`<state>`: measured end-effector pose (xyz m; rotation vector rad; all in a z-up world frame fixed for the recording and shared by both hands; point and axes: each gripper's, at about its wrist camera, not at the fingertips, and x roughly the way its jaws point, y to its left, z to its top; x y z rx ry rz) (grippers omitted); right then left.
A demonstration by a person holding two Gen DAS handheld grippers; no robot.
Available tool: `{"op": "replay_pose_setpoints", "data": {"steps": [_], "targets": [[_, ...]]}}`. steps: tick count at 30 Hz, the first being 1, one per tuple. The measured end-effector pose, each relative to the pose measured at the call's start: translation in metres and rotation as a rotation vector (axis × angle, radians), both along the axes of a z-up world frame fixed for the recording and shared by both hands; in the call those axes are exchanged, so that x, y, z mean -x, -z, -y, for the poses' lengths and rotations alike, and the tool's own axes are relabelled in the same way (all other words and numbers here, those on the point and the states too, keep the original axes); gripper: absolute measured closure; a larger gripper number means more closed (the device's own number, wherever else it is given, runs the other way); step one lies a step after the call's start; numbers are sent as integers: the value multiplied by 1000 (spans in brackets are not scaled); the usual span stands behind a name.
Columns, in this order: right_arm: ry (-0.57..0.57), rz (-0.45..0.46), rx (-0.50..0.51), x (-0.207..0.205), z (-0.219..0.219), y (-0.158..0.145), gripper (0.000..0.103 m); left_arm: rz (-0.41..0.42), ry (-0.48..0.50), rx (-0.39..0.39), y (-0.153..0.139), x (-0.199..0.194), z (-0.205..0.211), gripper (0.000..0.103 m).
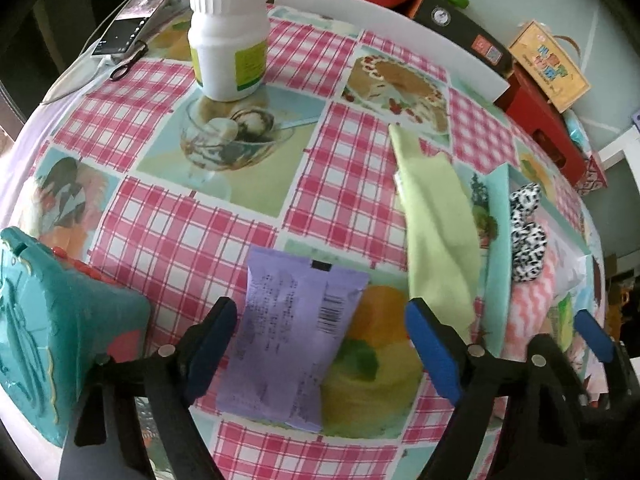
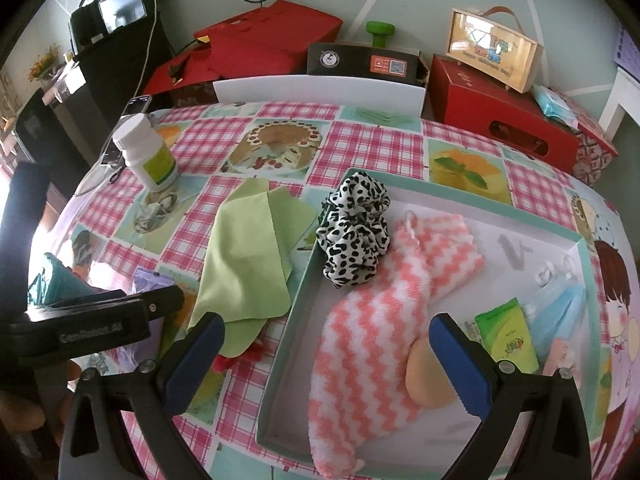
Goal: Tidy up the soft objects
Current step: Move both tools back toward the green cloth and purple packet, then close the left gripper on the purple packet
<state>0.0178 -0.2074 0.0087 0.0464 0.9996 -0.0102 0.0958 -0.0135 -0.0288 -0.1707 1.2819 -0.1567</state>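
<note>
Far left in the left wrist view: a teal embossed object (image 1: 36, 320), cut off by the frame edge, identity unclear. Next to it the left claw (image 1: 320, 344), spread wide and holding nothing, over a lilac sachet (image 1: 288, 340) lying flat on the counter (image 1: 168, 232); print on the sachet too blurred to read. Behind, upright, a white pill bottle (image 1: 228, 36) with a yellow-green label; further back a phone (image 1: 136, 16) and scissors (image 1: 126, 66), partly lost at the rim. Right of the sachet, a light green cloth (image 1: 436, 232), crumpled on the checked cover, just beside the wall of the teal box (image 1: 498, 240). Only a narrow slice of the box interior visible here.

In the right wrist view: the left claw's black body at the left edge, hiding most of the sachet. Green cloth (image 2: 248, 256) outside the box, near its left wall (image 2: 296, 308). Right claw (image 2: 326, 356) spread, empty, above the box. Inside: a black-and-white spotted scrunchie (image 2: 354, 232) at the upper left corner, touching a pink-and-white zigzag towel (image 2: 372, 332) whose lower end hangs over the near wall. Beside it a peach rounded object (image 2: 426, 376), half hidden by the right finger. Further right a green packet (image 2: 506, 338) and pale blue masks (image 2: 560, 308), bottom portions hard to make out.
</note>
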Motion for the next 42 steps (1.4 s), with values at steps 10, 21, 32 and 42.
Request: {"op": "replay_pose_setpoints", "data": {"steps": [10, 21, 32, 42], "targets": [[21, -12, -10, 0, 5, 1, 0, -4, 25, -108, 11, 1, 7, 23], [28, -13, -7, 0, 6, 2, 0, 38, 45, -65, 0, 5, 20, 48], [15, -5, 1, 1, 1, 2, 0, 29, 29, 27, -2, -1, 16, 49], [-15, 30, -11, 1, -11, 1, 0, 59, -2, 86, -16, -6, 3, 49]]}}
